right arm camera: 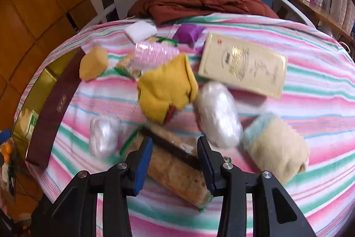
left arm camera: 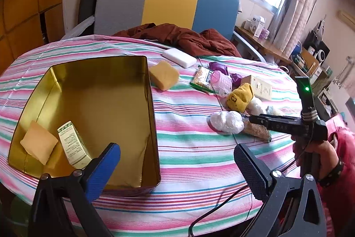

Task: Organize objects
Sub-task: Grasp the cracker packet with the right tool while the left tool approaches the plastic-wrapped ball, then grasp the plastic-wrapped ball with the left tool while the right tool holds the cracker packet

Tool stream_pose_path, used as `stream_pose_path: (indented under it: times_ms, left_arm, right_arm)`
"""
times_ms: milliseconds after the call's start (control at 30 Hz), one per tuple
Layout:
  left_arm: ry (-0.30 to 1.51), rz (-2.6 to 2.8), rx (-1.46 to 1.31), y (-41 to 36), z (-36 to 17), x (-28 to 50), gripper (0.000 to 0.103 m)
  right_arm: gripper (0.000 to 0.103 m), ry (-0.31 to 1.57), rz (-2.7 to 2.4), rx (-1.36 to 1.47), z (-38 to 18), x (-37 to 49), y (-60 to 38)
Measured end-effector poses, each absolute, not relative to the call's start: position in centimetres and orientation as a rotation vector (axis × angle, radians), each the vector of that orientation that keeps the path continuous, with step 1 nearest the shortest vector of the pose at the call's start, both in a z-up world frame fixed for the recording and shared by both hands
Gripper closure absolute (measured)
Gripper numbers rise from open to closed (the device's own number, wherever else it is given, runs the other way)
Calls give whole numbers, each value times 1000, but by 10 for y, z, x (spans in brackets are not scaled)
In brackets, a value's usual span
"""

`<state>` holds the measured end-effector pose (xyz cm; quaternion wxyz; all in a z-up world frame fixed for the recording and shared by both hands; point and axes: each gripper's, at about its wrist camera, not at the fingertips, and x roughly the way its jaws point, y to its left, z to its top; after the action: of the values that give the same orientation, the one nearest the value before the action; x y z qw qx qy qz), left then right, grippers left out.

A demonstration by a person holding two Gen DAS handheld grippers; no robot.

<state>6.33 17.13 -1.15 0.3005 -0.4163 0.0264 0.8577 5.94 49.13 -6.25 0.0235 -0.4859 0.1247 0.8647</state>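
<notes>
1. Tin (left arm camera: pixel 124 126) sits open on the striped table (left arm camera: pixel 199 159), holding a sponge (left arm camera: pixel 38 144) and a small box (left arm camera: pixel 74 144).
2. My left tongs (left arm camera: pixel 177 161) are spread, empty.
3. My right tongs (right arm camera: pixel 175 161) straddle a snack packet (right arm camera: pixel 177 172); whether they pinch it, I cannot tell.

Striped table (left arm camera: pixel 199 159) with tin (left arm camera: pixel 153 126), scattered items.

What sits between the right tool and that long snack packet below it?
Nothing visible. The right tool hangs straight over the snack packet, fingers either side of it. The white plastic bundles lie beside it, not across it.
</notes>
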Motion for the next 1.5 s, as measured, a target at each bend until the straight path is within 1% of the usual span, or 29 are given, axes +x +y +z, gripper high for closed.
stream_pose_path:
  times_ms: [33, 100, 200, 333, 367, 400, 467, 600, 700, 733, 767, 800, 967, 1200, 1400, 1467, 1500]
  left_arm:
    - [73, 2269, -1108, 173, -13, 64, 0]
    - [75, 2262, -1116, 176, -14, 65, 0]
    - [79, 2250, -1127, 179, -17, 66, 0]
    - [83, 2243, -1134, 183, -19, 67, 0]
    - [84, 2242, -1131, 184, -19, 67, 0]
    - [88, 2246, -1128, 185, -19, 68, 0]
    - [95, 2241, -1132, 189, -20, 67, 0]
    - [117, 2232, -1123, 199, -18, 68, 0]
    - [139, 2230, -1111, 207, -17, 69, 0]
    - [144, 2227, -1111, 210, -18, 68, 0]
    - [147, 2221, -1112, 213, -18, 68, 0]
    - [154, 2217, -1114, 217, -19, 67, 0]
    - [195, 2185, -1114, 239, -25, 66, 0]
    - [254, 2120, -1092, 286, -43, 52, 0]
    - [216, 2057, -1133, 313, -65, 31, 0]
    - [181, 2037, -1132, 315, -71, 25, 1]
    - [175, 2035, -1130, 315, -73, 24, 4]
  right_arm:
    - [60, 400, 2679, -1503, -64, 65, 492]
    - [56, 442, 2676, -1500, -65, 74, 493]
    - [55, 494, 2686, -1537, -67, 85, 491]
    - [54, 424, 2752, -1595, -65, 96, 473]
    - [53, 390, 2758, -1577, -63, 97, 469]
    - [47, 365, 2753, -1560, -62, 97, 467]
    - [45, 341, 2736, -1533, -62, 93, 463]
    - [45, 379, 2693, -1507, -70, 83, 456]
    - [46, 325, 2665, -1483, -75, 83, 452]
    - [48, 317, 2660, -1474, -76, 84, 452]
    - [54, 328, 2648, -1469, -79, 85, 453]
    - [55, 336, 2646, -1449, -80, 88, 454]
    - [55, 427, 2630, -1389, -79, 101, 465]
    - [55, 437, 2629, -1323, -81, 126, 477]
    - [55, 431, 2637, -1307, -81, 130, 478]
    - [55, 440, 2640, -1300, -81, 131, 478]
    - [55, 447, 2640, -1298, -82, 129, 477]
